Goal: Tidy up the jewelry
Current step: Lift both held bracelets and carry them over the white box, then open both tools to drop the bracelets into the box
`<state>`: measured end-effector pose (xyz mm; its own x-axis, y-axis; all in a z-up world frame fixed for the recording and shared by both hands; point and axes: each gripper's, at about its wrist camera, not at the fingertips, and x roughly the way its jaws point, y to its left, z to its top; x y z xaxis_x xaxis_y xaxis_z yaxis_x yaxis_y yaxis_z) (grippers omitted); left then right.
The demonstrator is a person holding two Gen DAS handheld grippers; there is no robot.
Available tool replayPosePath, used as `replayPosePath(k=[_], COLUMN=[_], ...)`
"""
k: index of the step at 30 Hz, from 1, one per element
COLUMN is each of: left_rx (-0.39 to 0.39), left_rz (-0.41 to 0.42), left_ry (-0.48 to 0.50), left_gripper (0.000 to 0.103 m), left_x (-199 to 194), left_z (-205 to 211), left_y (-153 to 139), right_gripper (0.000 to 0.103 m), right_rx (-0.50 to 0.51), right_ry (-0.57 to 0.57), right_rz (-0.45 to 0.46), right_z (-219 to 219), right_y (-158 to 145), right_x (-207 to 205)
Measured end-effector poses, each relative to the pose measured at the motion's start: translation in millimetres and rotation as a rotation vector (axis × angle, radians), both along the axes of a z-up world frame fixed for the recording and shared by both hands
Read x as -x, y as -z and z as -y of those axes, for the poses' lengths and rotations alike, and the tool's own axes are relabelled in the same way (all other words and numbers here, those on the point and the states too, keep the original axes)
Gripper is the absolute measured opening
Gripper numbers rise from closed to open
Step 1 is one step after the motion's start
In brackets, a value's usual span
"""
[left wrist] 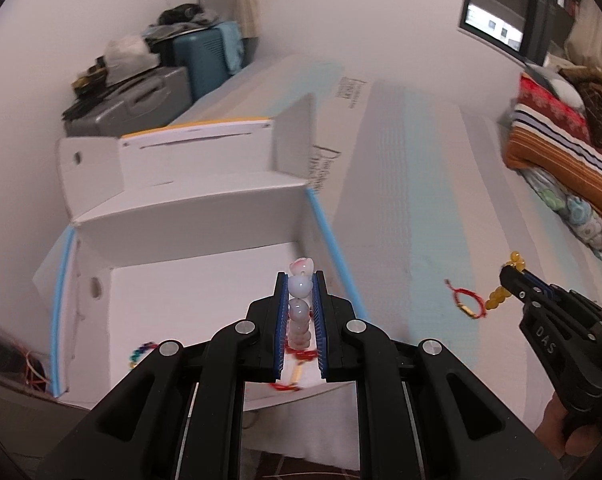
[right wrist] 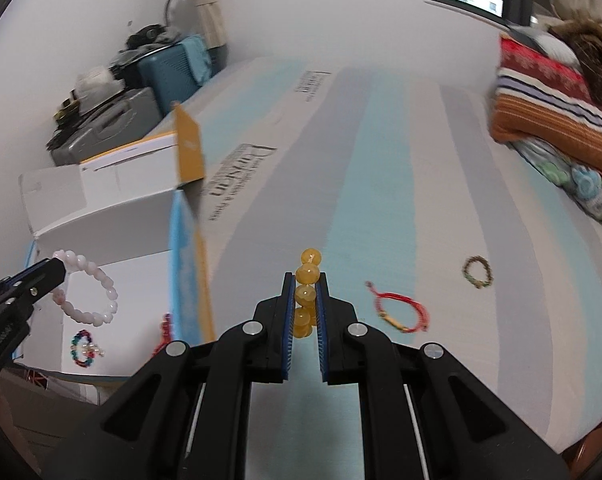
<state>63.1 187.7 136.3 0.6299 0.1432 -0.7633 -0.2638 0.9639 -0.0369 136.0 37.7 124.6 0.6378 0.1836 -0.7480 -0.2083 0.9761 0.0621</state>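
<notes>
Left gripper [left wrist: 301, 280] is clamped on the pale pink bead bracelet [right wrist: 89, 292]; in the left wrist view the beads run in a line between the blue pads at lower centre, over the open white box [left wrist: 189, 208]. From the right wrist view that bracelet hangs as a loop off the left gripper tips at left edge, above the box floor. Rainbow bead bracelet [right wrist: 83, 348] lies on the box floor, lower left; a red beaded piece [right wrist: 165, 326] sits by the box's blue wall. Right gripper [right wrist: 305, 280] is clamped on the yellow bead bracelet [right wrist: 307, 280], centre frame, over the striped mattress [right wrist: 381, 160]. Red cord bracelet [right wrist: 397, 308] lies on the mattress just right of the right gripper; green bead bracelet [right wrist: 477, 272] further right, apart from it.
</notes>
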Motion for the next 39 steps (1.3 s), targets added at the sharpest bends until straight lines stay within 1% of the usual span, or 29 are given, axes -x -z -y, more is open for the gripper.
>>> replayPosePath(k=[5,9,17,21,29,36,39], left_rx=[0.000,-0.002,0.002,0.012,0.026,0.032,0.037], left_rz=[-0.020,-0.035,-0.070,-0.100,-0.155,-0.205,-0.239], left_ry=[-0.057,-0.083,-0.144,-0.171,-0.200,-0.202,-0.205], left_gripper=[0.011,0.011,0.011,0.011,0.011,0.011,0.011], left_x=[13,22,38,42,45,39,35], left_z=[-37,-58,-98,-116,-137,-145,-149], left_y=[9,15,29,39,63,84,97], right_gripper=[0.009,0.009,0.009,0.009,0.009,0.009,0.009], right_rx=[0.001,-0.005,-0.002,0.013,0.052,0.099,0.118], right_ry=[-0.056,-0.098,-0.173,-0.207,-0.239,-0.239,-0.238], right_rz=[0.002,-0.002,-0.021,-0.042,-0.100,-0.148,-0.168], right_z=[-39,-68,-119,-142,-173,-186,-190], right_y=[0,1,11,21,49,72,80], right_x=[6,9,15,19,20,11,8])
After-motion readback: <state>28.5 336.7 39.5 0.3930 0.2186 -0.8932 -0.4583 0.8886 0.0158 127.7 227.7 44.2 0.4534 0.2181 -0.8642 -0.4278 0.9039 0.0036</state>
